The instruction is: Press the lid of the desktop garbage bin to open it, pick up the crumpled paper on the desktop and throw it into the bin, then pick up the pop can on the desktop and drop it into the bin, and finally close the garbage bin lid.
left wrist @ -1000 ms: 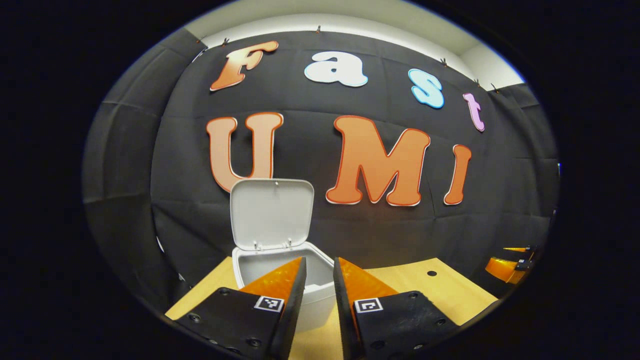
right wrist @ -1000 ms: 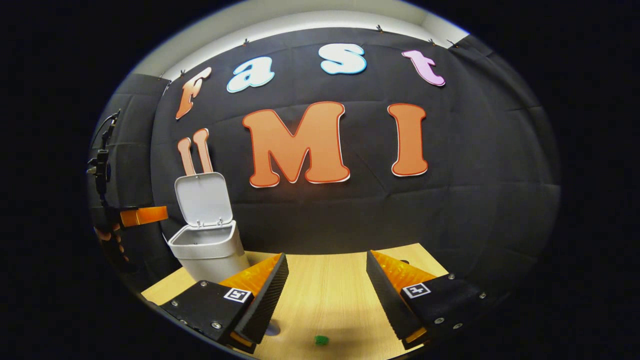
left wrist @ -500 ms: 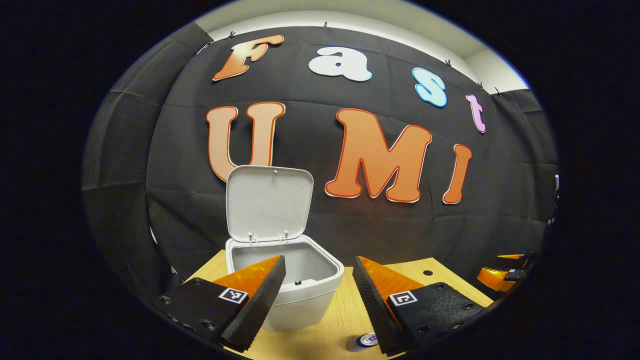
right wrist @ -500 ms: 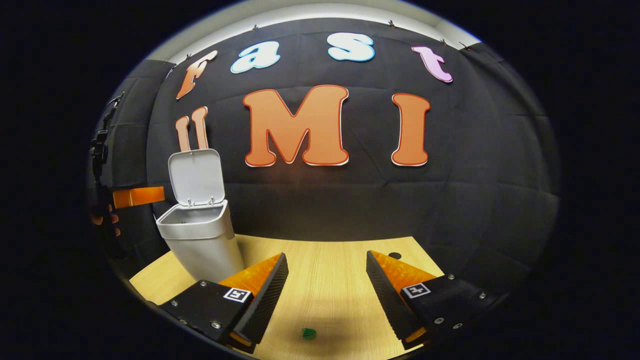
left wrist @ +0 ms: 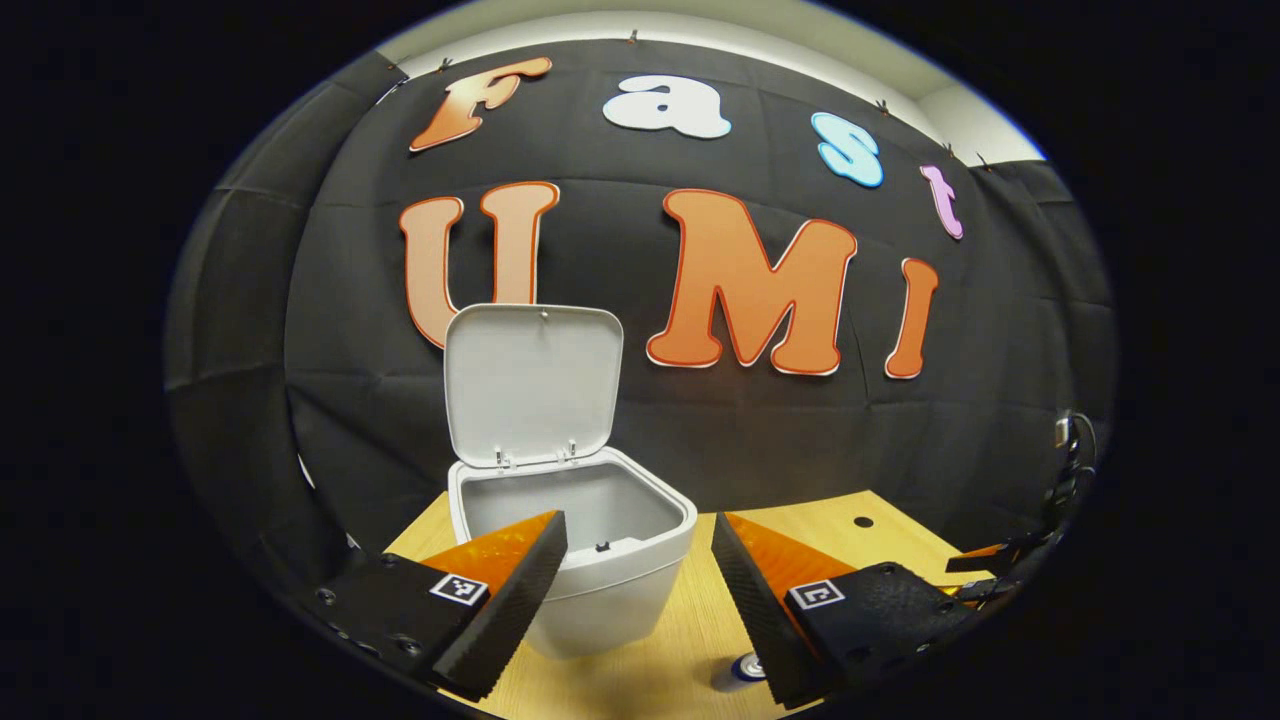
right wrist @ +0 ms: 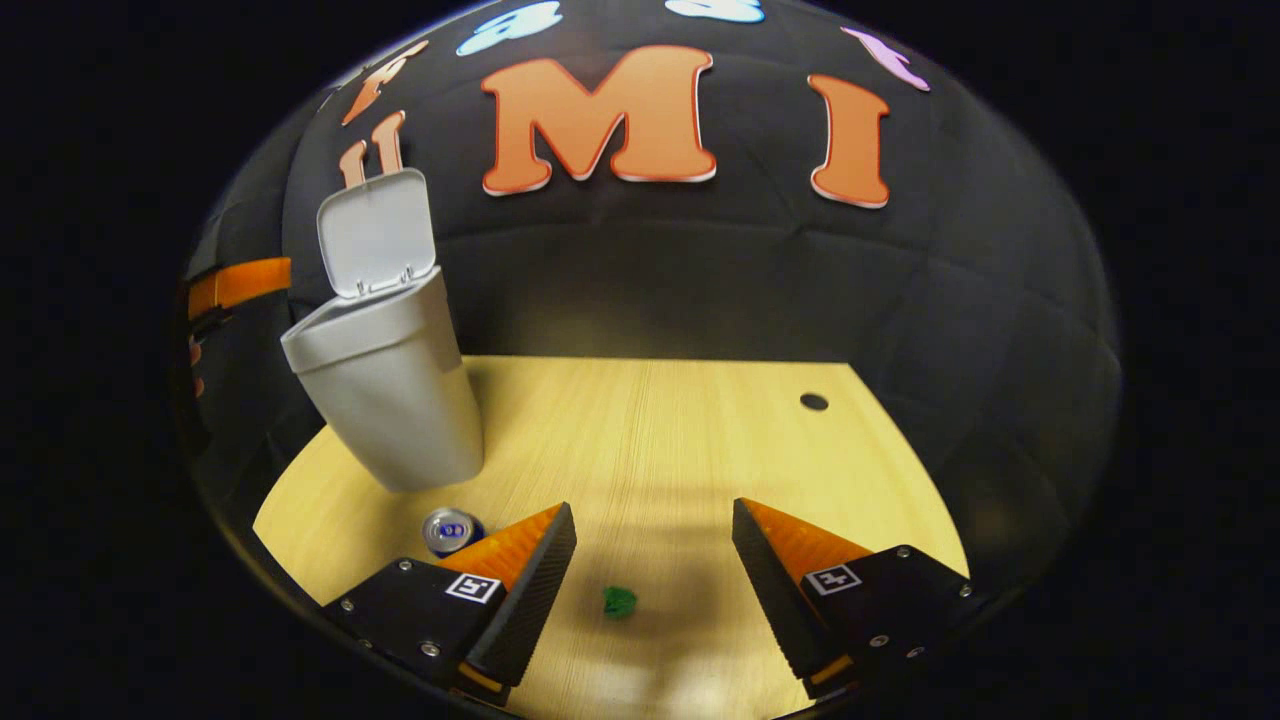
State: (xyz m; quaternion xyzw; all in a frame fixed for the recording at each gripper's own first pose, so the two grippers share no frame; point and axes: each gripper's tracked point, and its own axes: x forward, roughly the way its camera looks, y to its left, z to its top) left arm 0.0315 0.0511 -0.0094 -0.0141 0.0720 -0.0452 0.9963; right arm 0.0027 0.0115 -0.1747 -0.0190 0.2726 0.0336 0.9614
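Right gripper view shows the right gripper (right wrist: pixel 650 580) spread open above the small green crumpled paper (right wrist: pixel 619 601) on the desk (right wrist: pixel 650 430); likely light and squashy, best pinched across its middle, while the left gripper (left wrist: pixel 640 590) gapes empty near the open bin (left wrist: pixel 575 540).

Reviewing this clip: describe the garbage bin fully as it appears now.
The garbage bin is a small pale grey bin that looks plastic, tapering toward its base. Its hinged lid stands open, nearly upright at the back. It rests on the wooden desktop near the wall; the pop can stands close by, apart from it.
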